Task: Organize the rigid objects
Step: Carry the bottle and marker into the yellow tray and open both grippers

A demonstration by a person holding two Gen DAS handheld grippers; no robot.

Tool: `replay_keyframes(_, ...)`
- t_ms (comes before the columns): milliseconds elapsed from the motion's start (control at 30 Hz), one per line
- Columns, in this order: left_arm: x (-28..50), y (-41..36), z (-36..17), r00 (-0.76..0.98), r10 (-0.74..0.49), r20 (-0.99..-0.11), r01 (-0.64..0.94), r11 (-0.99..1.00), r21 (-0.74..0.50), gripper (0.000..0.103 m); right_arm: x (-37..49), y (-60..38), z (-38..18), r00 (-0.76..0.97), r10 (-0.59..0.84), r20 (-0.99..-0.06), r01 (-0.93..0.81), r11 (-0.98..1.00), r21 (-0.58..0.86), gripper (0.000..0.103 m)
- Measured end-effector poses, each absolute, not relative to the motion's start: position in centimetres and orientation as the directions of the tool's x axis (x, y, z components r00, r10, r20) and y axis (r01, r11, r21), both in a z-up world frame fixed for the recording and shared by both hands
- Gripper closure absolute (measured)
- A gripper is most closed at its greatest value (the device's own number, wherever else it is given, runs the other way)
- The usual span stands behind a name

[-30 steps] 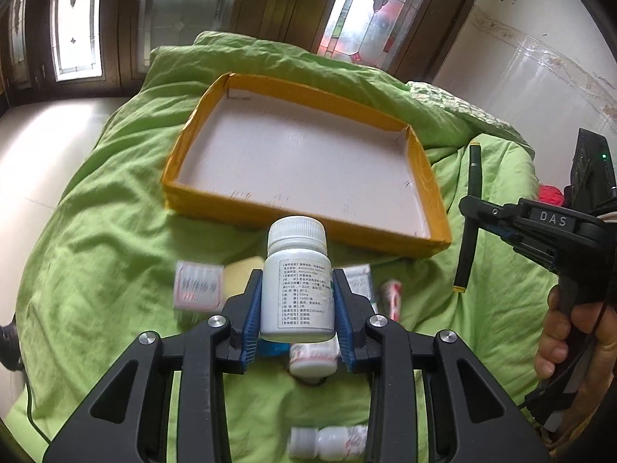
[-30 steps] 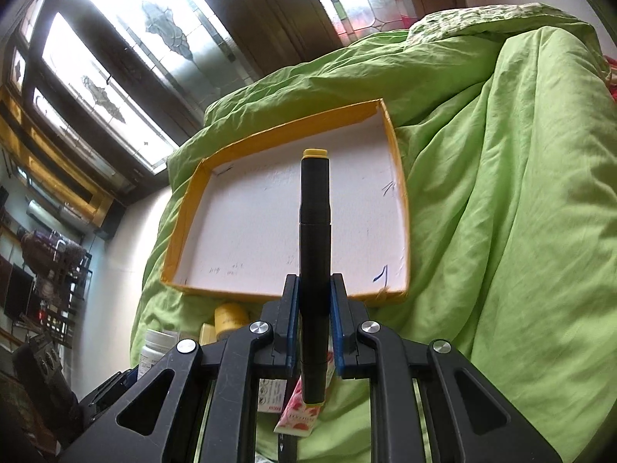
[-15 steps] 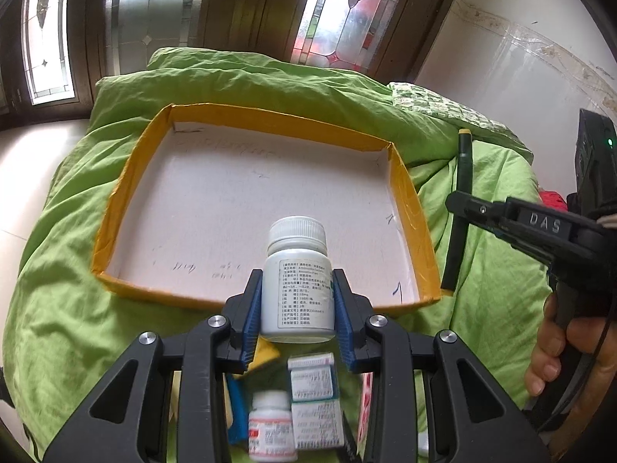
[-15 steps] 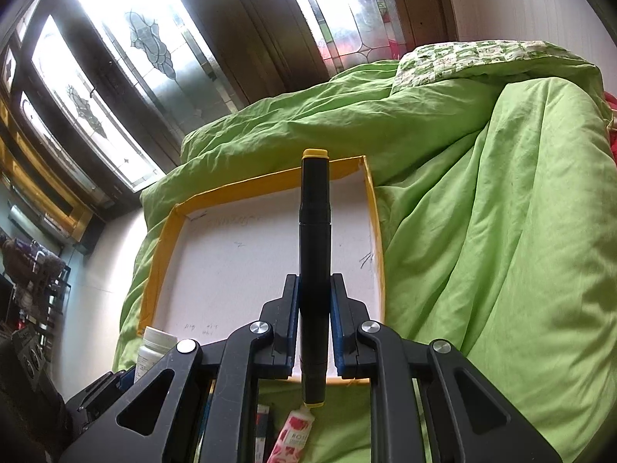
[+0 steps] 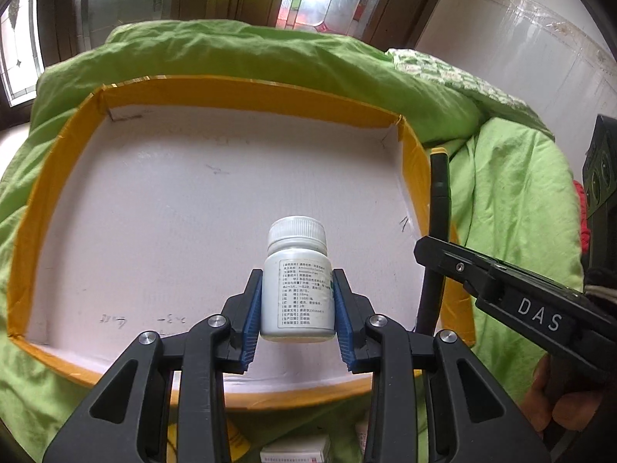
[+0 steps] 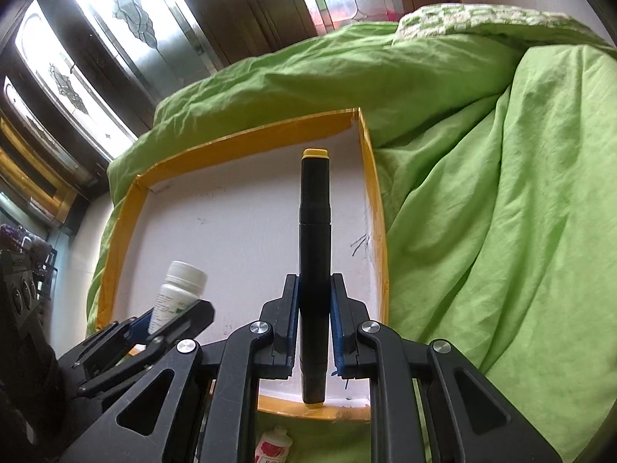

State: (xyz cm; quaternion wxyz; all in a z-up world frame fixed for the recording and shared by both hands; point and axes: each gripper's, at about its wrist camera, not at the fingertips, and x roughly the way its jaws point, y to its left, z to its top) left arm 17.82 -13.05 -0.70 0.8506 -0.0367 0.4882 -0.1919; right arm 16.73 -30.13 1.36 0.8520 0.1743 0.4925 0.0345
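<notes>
Left tool (image 5: pixel 297 305) clamps a light, rigid, slippery pill bottle (image 5: pixel 297 289) mid-body at frame centre; right tool (image 6: pixel 314 324) pinches a stiff black marker (image 6: pixel 315 254) low on its barrel.

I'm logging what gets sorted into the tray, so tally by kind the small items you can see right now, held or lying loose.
White pill bottle, in the left gripper: 1
Black marker, in the right gripper: 1
Small box, mostly hidden: 1
Red-and-white tube: 1
Total: 4; the yellow-edged tray holds nothing yet.
</notes>
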Motion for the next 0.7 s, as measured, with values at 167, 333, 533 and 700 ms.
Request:
replay_keyframes(167, 18.3, -13.7, -2.0, 0.448, -0.361, -0.818, 0.305, 0.922, -0.239, 0.072, 17.7, -29.8, -0.4, 0.473, 0.227, -0.851, 0.121, 0.94, 0.319, 0.09)
replay_keyframes(333, 17.9, -14.0, -1.9, 0.454, -0.352, -0.818, 0.323, 0.921, -0.218, 0.072, 18.4, -29.4, -1.5, 0.45, 0.208, -0.868, 0.125, 0.948, 0.292, 0.09)
replay_keyframes(533, 17.0, -14.3, -2.1, 0.453, -0.348, -0.821, 0.343, 0.918, -0.199, 0.069, 18.5, -28.8, -1.9, 0.436, 0.166, -0.885, 0.113, 0.965, 0.236, 0.09)
replay_keyframes(700, 16.8, -14.2, -1.8, 0.44, -0.349, -0.827, 0.338, 0.918, -0.207, 0.048, 18.4, -28.9, -1.9, 0.447, 0.133, -0.885, 0.121, 0.971, 0.207, 0.09)
